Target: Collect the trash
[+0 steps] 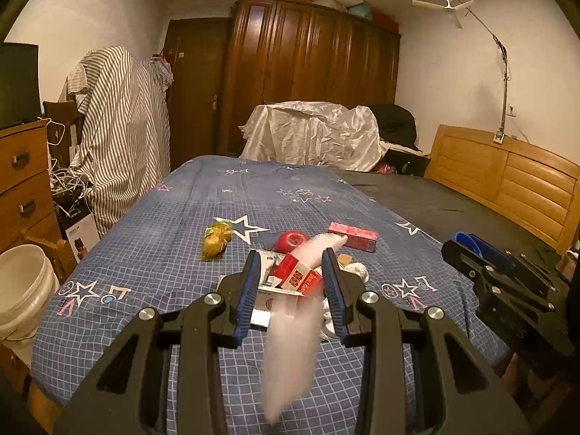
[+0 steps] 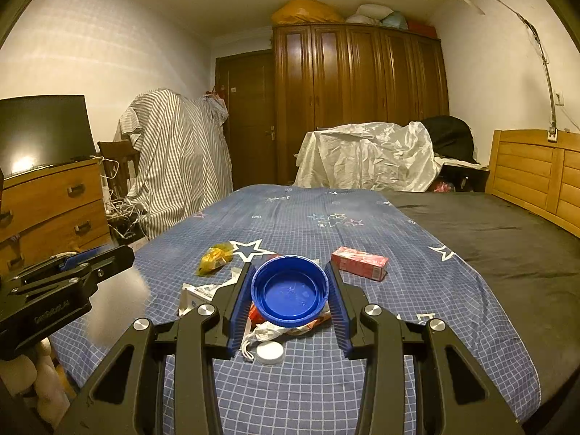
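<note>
A big blue lid (image 2: 290, 291) is clamped in the right gripper (image 2: 290, 290); the left gripper (image 1: 293, 290) is spread apart, blurry white plastic (image 1: 293, 344) dangling between.

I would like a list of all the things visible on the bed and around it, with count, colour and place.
bedsheet: one, blue checked, over the bed
lid: one, blue, between the right gripper's fingers
apple: one, red, middle of the sheet
carton: one, pink, right of the apple
wrapper: one, yellow, left of the apple
cap: one, white, near edge
bucket: one, white, left of the bed
wardrobe: one, brown, far wall
left gripper: open, blurred white piece between its fingers
right gripper: shut on the lid
</note>
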A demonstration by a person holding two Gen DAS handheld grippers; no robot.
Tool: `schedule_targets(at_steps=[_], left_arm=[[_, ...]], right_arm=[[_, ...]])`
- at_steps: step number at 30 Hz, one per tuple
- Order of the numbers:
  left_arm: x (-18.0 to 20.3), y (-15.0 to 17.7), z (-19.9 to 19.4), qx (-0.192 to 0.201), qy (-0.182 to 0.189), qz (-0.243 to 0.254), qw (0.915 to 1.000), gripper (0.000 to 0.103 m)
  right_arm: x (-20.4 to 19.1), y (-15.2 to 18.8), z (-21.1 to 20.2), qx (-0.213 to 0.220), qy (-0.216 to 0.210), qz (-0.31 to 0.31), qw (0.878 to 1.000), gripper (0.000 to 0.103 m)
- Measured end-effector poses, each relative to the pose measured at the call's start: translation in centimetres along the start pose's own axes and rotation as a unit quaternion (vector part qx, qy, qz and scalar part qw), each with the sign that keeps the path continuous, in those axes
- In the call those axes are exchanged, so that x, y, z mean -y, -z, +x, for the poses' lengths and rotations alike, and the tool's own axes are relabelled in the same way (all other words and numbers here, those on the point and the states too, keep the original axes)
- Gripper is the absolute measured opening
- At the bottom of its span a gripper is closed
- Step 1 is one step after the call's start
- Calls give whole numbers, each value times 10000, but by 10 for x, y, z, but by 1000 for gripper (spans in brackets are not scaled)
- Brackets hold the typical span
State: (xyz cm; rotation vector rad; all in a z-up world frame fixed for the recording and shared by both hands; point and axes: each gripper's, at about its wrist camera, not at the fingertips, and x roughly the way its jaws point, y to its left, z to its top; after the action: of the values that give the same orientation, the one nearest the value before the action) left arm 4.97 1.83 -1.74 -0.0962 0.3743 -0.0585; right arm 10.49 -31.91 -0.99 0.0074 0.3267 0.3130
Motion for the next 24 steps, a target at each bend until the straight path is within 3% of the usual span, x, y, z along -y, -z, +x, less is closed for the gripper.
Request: schedule_targets(at_steps=[6,10,12,14,16,20,23,24], left_arm=[[-14,-3,5,-9,-81,20,10000,34],[-31,2,30,-715,328,78,9969,36],[-30,15,42,-1241,699,112,9897,60],[-18,34,60,-1733,1018,-26,9796,63],[0,51,74,-1997,1081,21,9739,72],[33,88,102,-2374,808,442,9670,72],[25,98,119,-2453,561,289,9674,72],[22,100,123,-2445,482,277,9681,64]], right_arm=[[-11,-7,9,-6,-108,-149,9998,41],[-1,-7,17,-149,-82,-112,9998,41],[7,-3,21,-259,-61,-81,9996,41],[15,4,23,-387,-36,-73,9992,41],[22,12,26,-509,-48,5,9987,41],[31,27,31,-690,-48,42,9976,41],[38,36,35,-765,-38,90,9970,41],[39,37,37,-780,-41,106,9969,41]])
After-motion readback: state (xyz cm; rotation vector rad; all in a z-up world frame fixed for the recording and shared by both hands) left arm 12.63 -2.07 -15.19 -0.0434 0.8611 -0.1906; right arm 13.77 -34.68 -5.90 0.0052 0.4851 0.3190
